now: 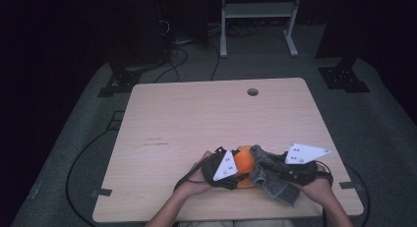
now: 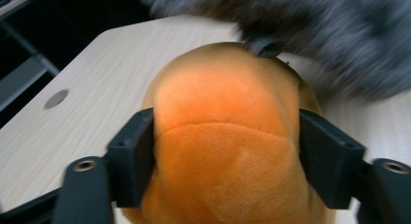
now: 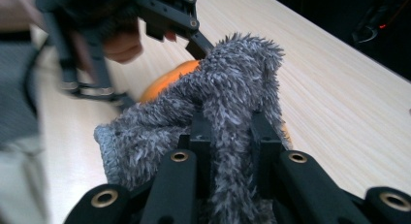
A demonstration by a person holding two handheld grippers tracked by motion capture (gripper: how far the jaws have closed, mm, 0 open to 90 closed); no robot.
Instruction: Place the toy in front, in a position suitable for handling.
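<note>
A: Two grippers, both busy near the table's (image 1: 206,114) front edge. Left gripper (image 2: 225,151) has its jaws clamped on either side of the orange plush toy (image 2: 225,136), pads pressed into the fabric. Right gripper (image 3: 231,151) is pinched tight on the grey fuzzy cloth (image 3: 232,88).

B: Any containers?

A: None seen. Closest thing: the cloth drapes over the toy's right side in the high view, part covering it, toy (image 1: 243,160) peeking out orange between the two grippers.

B: What do the views add, one vs. another?

A: Left gripper view shows the grip on the toy close up, w/ the cloth (image 2: 310,35) blurred across the top. Right gripper view shows the cloth bunched up between its own jaws, plus the other gripper (image 3: 160,20) and a hand (image 3: 123,44) behind. High view gives both hands at the near edge and the cable hole (image 1: 253,92) far back.

B: Room to move?

A: Plenty. Bare tabletop ahead and to both sides; toy and cloth (image 1: 270,178) sit just inside the front edge, right of centre.
</note>
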